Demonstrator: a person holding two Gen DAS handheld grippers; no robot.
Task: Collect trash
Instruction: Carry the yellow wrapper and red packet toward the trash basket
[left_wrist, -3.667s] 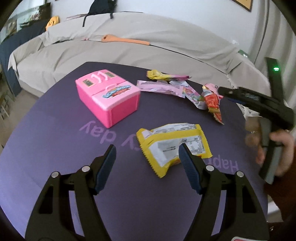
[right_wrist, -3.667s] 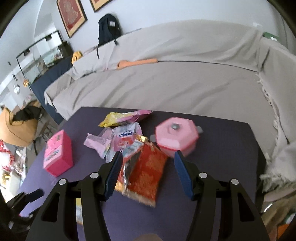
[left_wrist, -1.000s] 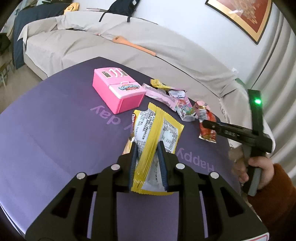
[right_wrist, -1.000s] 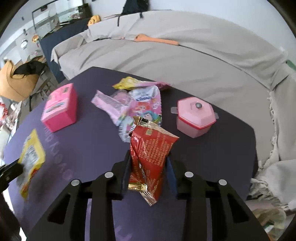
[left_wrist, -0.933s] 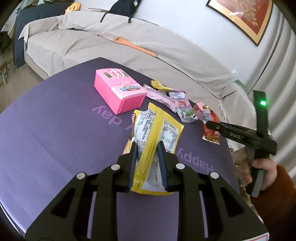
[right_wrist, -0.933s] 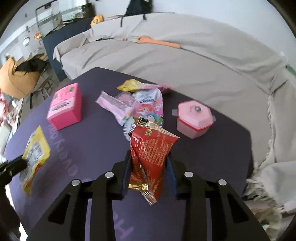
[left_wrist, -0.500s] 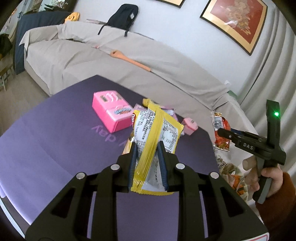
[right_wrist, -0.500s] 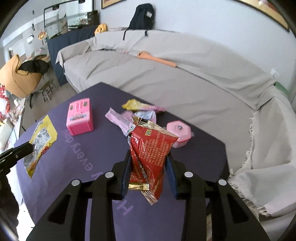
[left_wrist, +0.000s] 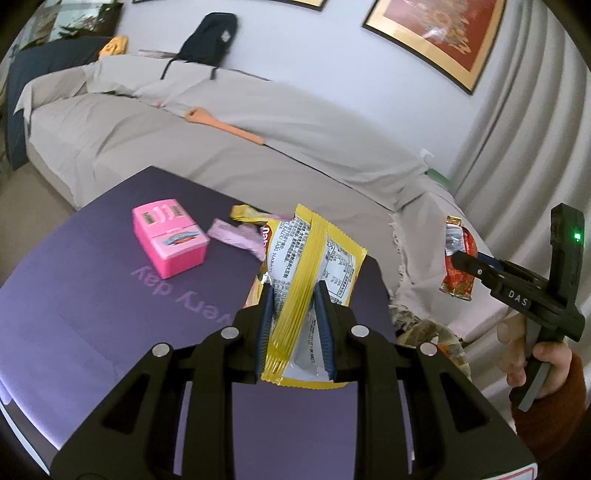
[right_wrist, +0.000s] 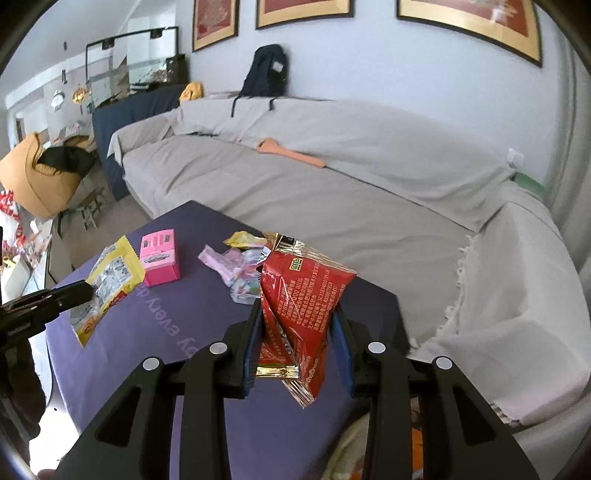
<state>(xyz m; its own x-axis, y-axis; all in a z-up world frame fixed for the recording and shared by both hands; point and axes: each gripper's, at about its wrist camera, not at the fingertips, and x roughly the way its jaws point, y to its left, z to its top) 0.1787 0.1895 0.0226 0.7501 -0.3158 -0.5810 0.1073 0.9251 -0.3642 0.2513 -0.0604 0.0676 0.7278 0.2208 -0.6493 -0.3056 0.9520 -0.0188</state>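
So right now both grippers are loaded and up off the worktop (left_wrist: 74, 295), which reads to me as the carry step: trash picked, not yet dumped. The left gripper (left_wrist: 297, 325) has its fingers (left_wrist: 266, 325) pressed in on the lower part of a yellow wrapper (left_wrist: 314, 258), which stands up between them with the printed back facing the camera. The right gripper (right_wrist: 297, 343) has its fingers (right_wrist: 338, 343) clamped on a red snack packet (right_wrist: 299, 302), crumpled a bit, gold seam sticking out below the pinch. In the left wrist view that red packet hangs out past the right edge of the worktop, over the draped sofa (left_wrist: 258, 129) end and something patterned down low that I can't make out, maybe a bag. Next move, I'd guess, is getting both wrappers over wherever the trash goes and letting go, but no bin shows clearly, so that needs finding first. Thin foil could slip or cling to the pads on release. Still lying near the far edge of the worktop: a pink wrapper (left_wrist: 236, 236), a small yellow wrapper (right_wrist: 243, 238) and a tissue pack (right_wrist: 245, 280), beside a pink toy box (left_wrist: 168, 242) which probably isn't trash.
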